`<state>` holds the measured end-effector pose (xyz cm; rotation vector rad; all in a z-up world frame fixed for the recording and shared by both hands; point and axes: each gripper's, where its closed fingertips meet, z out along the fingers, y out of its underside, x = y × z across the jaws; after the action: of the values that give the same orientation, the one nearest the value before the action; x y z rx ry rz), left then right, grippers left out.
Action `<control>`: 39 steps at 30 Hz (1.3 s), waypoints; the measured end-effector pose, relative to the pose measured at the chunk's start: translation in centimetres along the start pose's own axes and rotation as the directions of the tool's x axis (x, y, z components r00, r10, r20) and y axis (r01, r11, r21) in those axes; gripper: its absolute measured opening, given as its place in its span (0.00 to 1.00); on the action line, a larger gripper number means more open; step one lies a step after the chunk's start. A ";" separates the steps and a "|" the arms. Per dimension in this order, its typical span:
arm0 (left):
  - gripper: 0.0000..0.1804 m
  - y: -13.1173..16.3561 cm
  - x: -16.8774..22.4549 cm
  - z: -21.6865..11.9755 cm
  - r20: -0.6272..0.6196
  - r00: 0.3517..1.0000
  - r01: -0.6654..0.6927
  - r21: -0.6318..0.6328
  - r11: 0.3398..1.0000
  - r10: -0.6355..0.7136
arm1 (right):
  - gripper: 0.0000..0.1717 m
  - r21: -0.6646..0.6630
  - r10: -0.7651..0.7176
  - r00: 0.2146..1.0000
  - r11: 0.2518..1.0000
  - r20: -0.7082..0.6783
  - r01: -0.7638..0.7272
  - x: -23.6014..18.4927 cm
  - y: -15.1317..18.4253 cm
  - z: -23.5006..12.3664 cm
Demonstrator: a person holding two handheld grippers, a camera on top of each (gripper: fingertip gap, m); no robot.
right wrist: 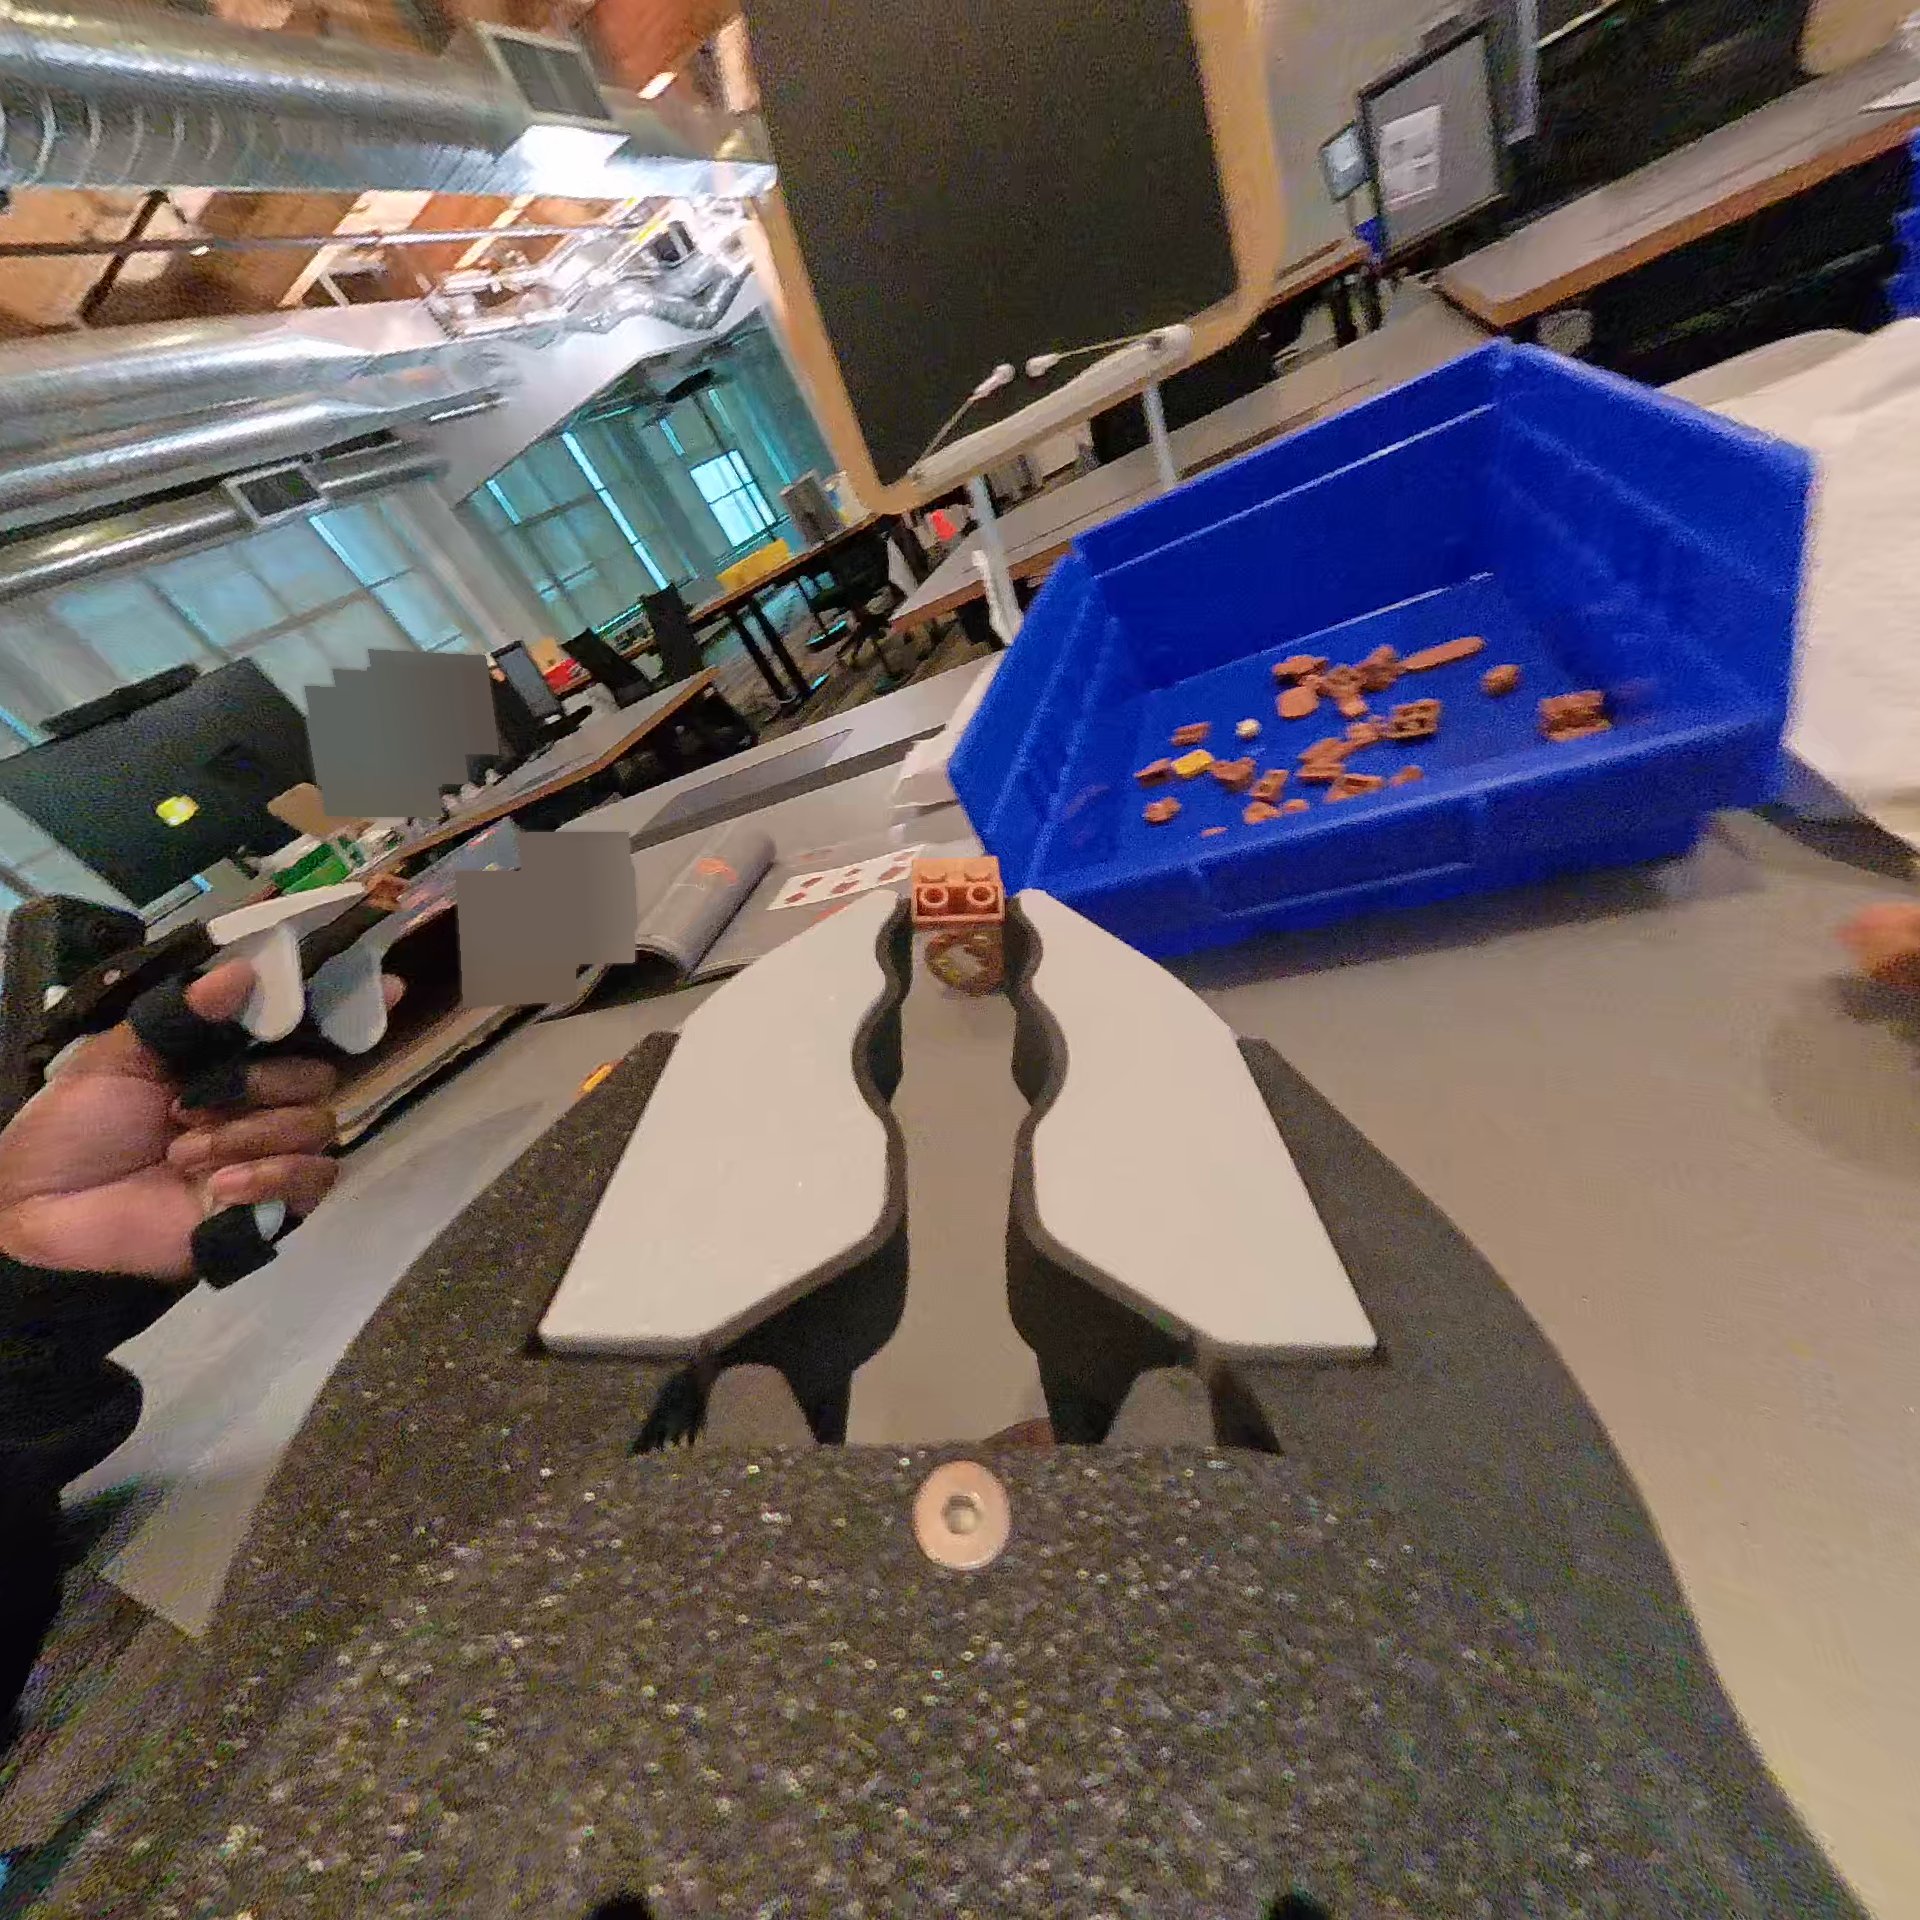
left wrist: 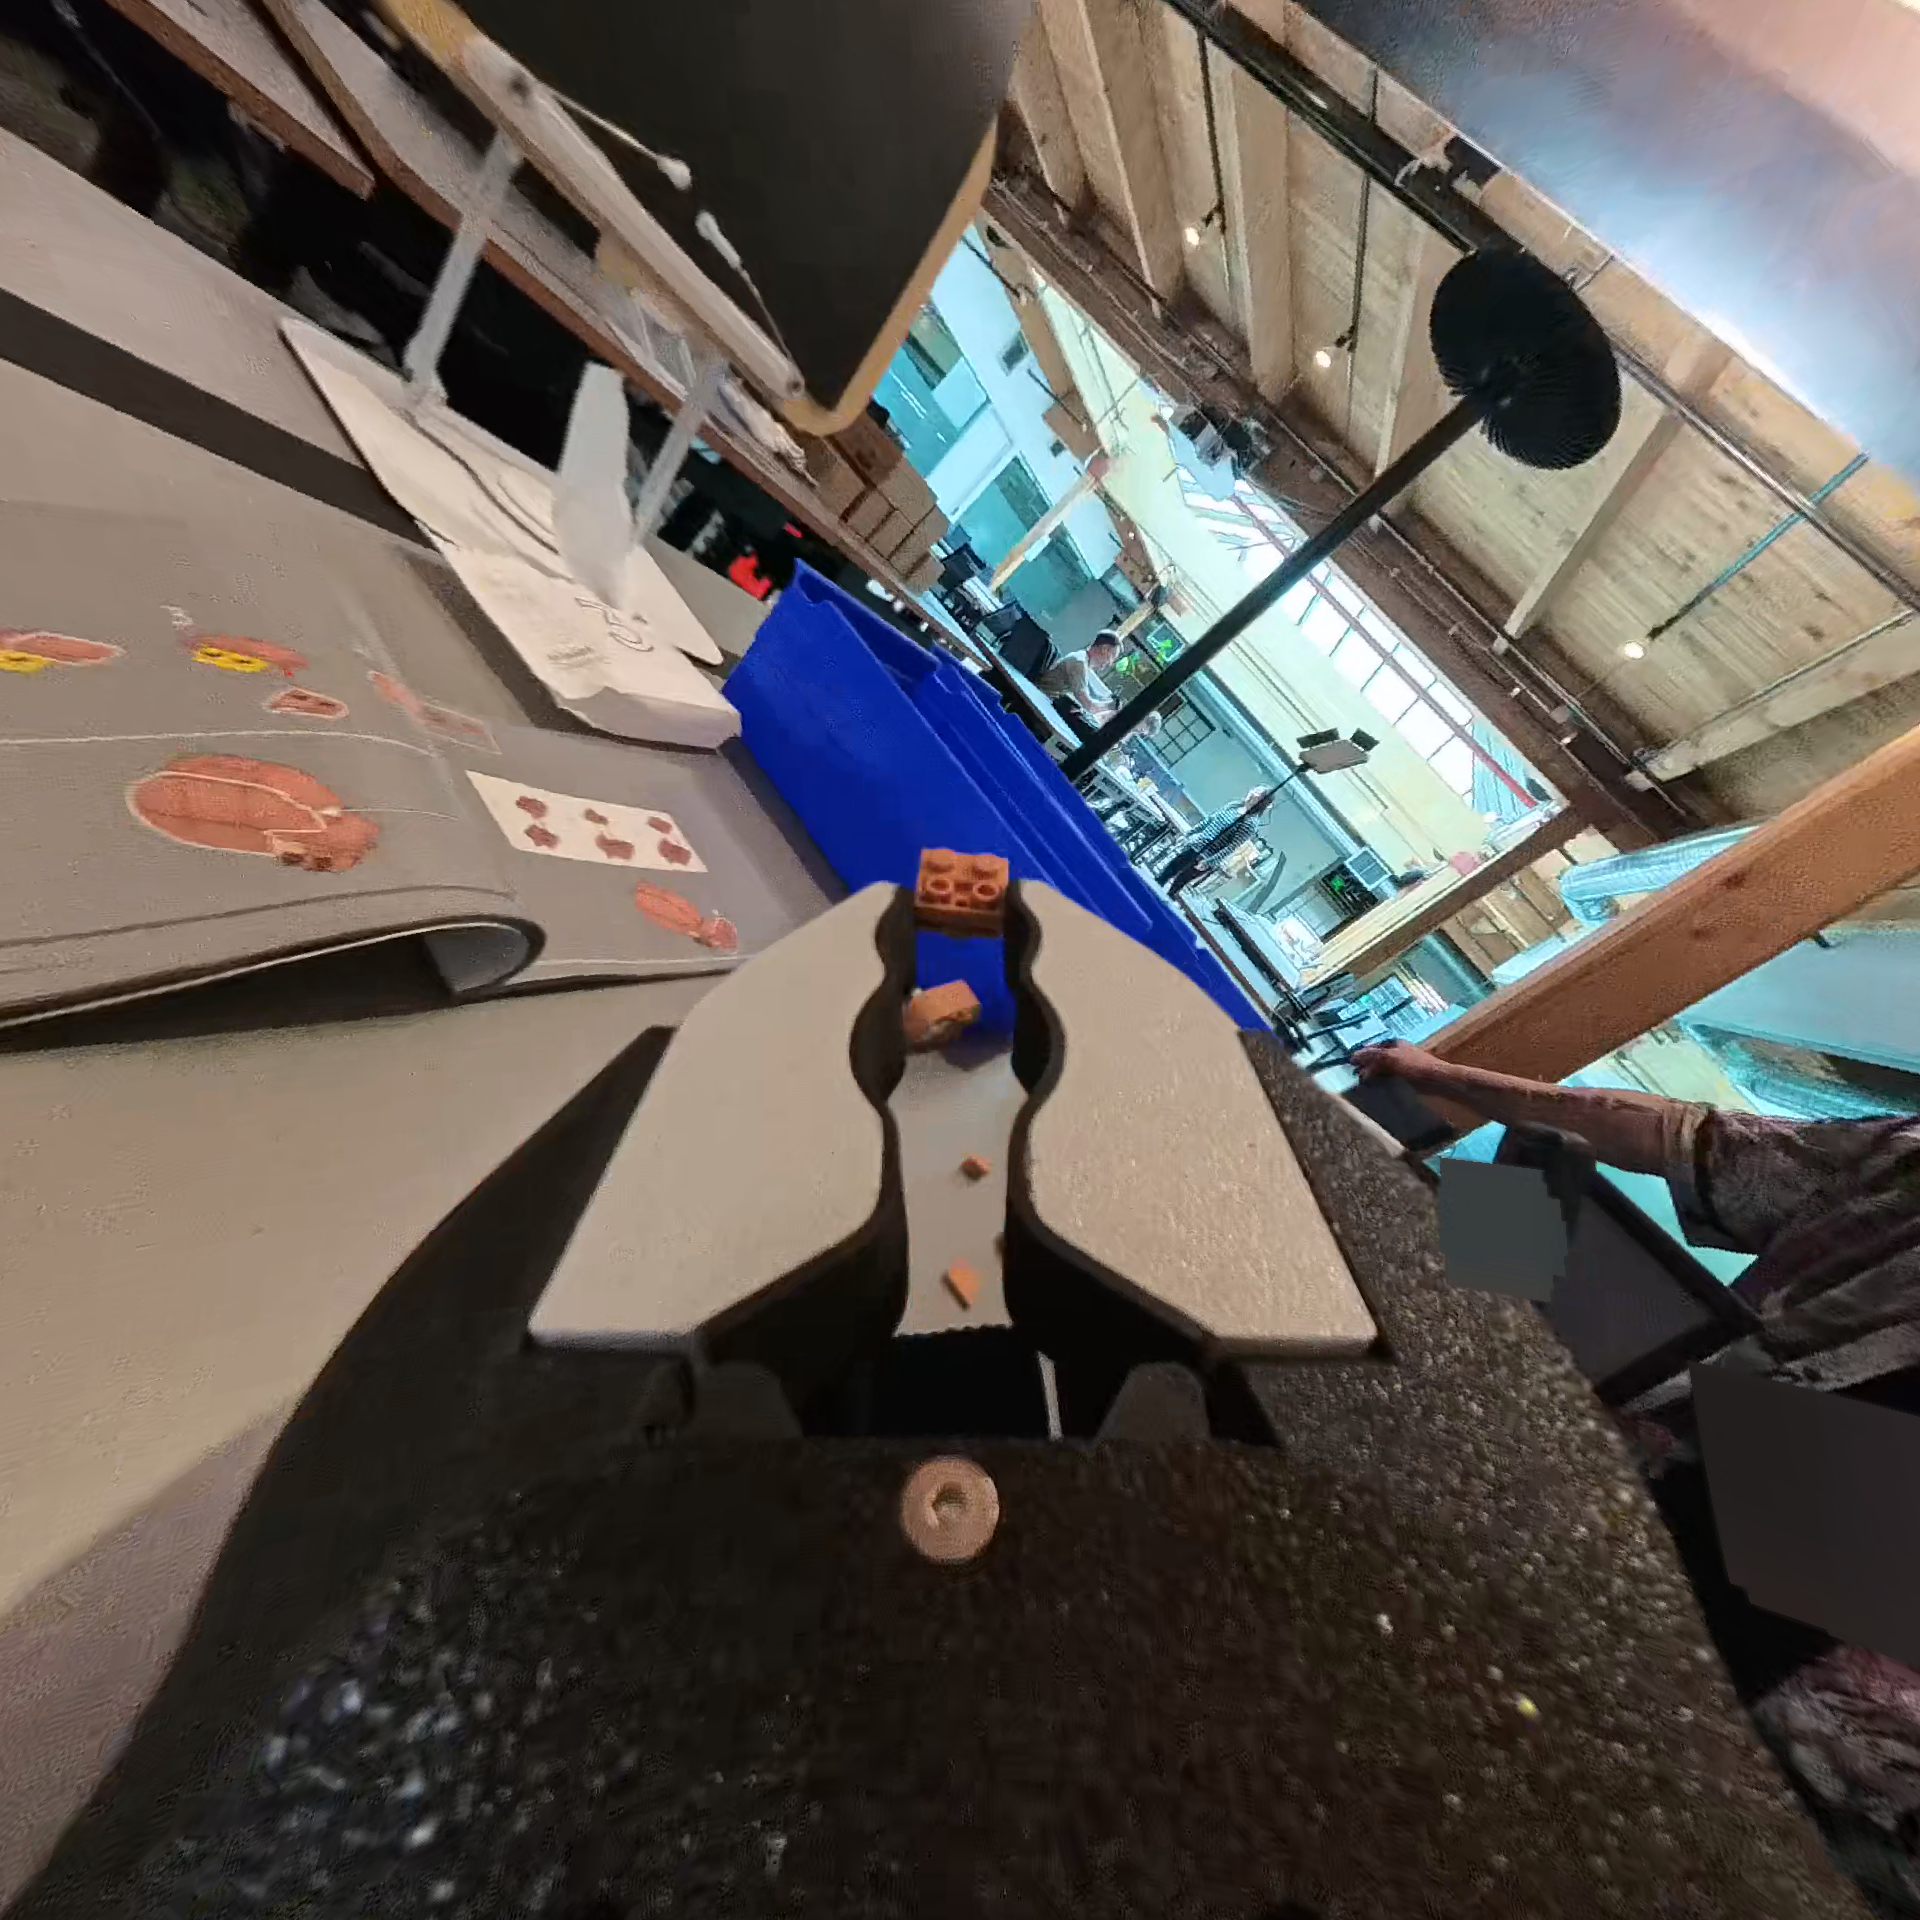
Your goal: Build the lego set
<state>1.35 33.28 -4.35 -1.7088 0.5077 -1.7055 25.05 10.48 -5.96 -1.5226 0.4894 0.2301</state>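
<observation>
Grey table [right wrist: 1455, 1143], open workshop beyond. Left gripper [left wrist: 961, 904] clamped on brown brick [left wrist: 961, 891] at fingertips; blue bin [left wrist: 862, 748] just past. Right gripper [right wrist: 958, 914] clamped on another brown brick [right wrist: 957, 889], perhaps a round piece [right wrist: 966, 961] beneath; bin to right, booklet [right wrist: 686, 914] to left.

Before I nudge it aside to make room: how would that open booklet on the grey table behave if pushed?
The open booklet would probably flex rather than slide as one stiff piece: its pages curl over at the fold. It looks thin and light, so a push may lift or ruffle pages. It lies flat on the grey table, so rolling or tipping seems unlikely.
</observation>
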 end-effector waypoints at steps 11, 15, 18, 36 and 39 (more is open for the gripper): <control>0.09 5.8 1.3 3.3 -0.032 0.995 -0.094 -0.182 0.979 0.089 | 0.09 0.014 0.004 0.997 1.000 -0.072 -0.003 3.0 1.1 -2.3; 0.09 8.0 4.5 5.1 -0.154 0.979 -0.172 -0.267 0.948 0.134 | 0.09 0.054 0.008 0.994 0.999 -0.112 -0.002 4.3 -0.5 -3.2; 0.09 10.0 7.8 6.3 -0.311 0.936 -0.278 -0.371 0.886 0.163 | 0.09 0.128 0.070 0.984 0.991 -0.162 -0.049 7.1 -3.1 -4.5; 0.09 14.0 4.1 8.2 -0.373 0.638 -0.769 -0.361 0.528 0.674 | 0.09 -0.158 -0.300 0.919 0.925 0.255 0.346 -4.5 5.7 4.9; 0.09 14.7 2.5 8.5 -0.329 0.616 -0.781 -0.374 0.500 0.716 | 0.09 -0.152 -0.316 0.919 0.922 0.234 0.356 -4.1 5.7 5.3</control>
<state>12.46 22.68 -12.03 -1.3203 1.6125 -1.0520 19.77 16.61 -9.33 -1.7223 0.0340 0.1646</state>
